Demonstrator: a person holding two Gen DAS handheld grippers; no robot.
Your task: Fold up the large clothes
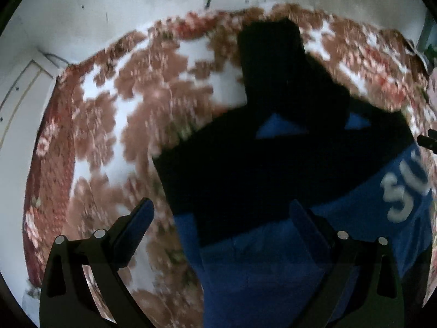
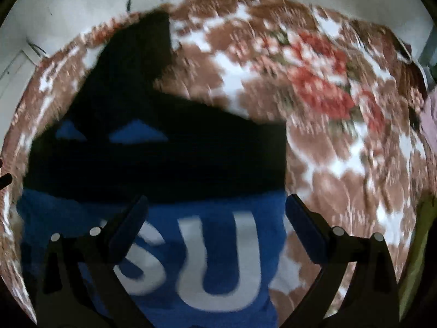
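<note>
Both grippers, left gripper (image 1: pixel 221 224) and right gripper (image 2: pixel 215 218), spread wide, empty, above blue-and-black lettered sweatshirt (image 2: pixel 191 246) on floral brown-white blanket (image 2: pixel 327 164); sleeves look folded in, likely lining up next grasp.

The sweatshirt (image 2: pixel 213 248) is bright blue below and black across its upper part and hood, with big white letters "SU" on the blue. Two small blue triangles show within the black. The blanket (image 1: pixel 142 101) beneath it is white with brown blotchy patches and red-pink flowers. Both grippers' fingers (image 1: pixel 136 224) are black.
</note>
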